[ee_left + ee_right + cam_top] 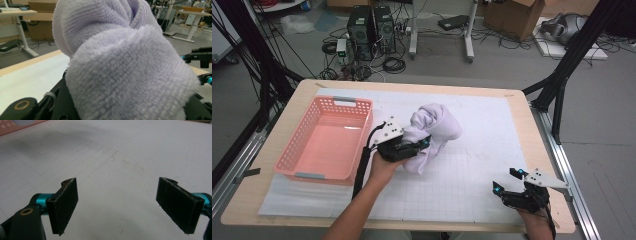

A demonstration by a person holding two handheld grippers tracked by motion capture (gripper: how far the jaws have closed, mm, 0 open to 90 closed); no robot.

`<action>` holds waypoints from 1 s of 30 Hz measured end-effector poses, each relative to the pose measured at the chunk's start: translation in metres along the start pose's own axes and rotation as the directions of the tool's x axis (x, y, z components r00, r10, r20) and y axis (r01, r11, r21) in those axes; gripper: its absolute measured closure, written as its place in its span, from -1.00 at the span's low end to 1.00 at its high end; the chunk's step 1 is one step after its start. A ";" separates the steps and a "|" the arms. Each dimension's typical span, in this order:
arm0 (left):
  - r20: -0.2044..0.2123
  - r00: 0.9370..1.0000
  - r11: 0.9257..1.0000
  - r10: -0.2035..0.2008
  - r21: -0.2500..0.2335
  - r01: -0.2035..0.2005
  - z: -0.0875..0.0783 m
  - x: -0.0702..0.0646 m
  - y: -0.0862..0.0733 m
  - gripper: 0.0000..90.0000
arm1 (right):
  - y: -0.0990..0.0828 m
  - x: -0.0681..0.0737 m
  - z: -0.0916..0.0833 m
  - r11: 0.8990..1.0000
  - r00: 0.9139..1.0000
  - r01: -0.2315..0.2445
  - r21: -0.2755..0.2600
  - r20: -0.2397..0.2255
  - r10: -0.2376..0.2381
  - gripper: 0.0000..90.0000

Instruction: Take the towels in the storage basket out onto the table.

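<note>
A bunched lavender towel (432, 131) is lifted off the white mat, with my left gripper (414, 147) shut on its lower part, just right of the pink basket (328, 137). In the left gripper view the towel (120, 62) bulges up between the black jaws and hides the pads. My right gripper (507, 181) stays low at the near right corner of the table. Its jaws stand wide apart, and in the right gripper view its pads (65, 203) have only bare gridded mat between them.
The pink basket holds nothing and sits on the left part of the white gridded mat (472, 165). Black frame posts (562, 75) flank the table. Computers, cables and cardboard boxes lie on the floor beyond the far edge.
</note>
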State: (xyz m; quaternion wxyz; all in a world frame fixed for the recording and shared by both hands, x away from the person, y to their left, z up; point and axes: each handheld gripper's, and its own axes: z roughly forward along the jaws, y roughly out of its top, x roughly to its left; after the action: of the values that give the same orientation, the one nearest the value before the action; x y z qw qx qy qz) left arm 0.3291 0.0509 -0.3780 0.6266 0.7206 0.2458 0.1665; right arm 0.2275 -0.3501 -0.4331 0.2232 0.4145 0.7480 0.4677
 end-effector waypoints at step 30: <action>-0.157 0.975 0.976 -0.156 0.127 0.177 -0.010 0.009 -0.020 -0.60 | 0.002 -0.005 0.007 1.000 1.000 -0.019 -0.001 -0.001 0.019 -0.63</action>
State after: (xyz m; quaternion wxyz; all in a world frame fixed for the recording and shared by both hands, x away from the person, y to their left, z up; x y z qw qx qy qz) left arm 0.3286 0.0661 -0.3964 0.5664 0.7256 0.3617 0.1478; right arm 0.2363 -0.3495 -0.4347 0.2185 0.4212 0.7441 0.4702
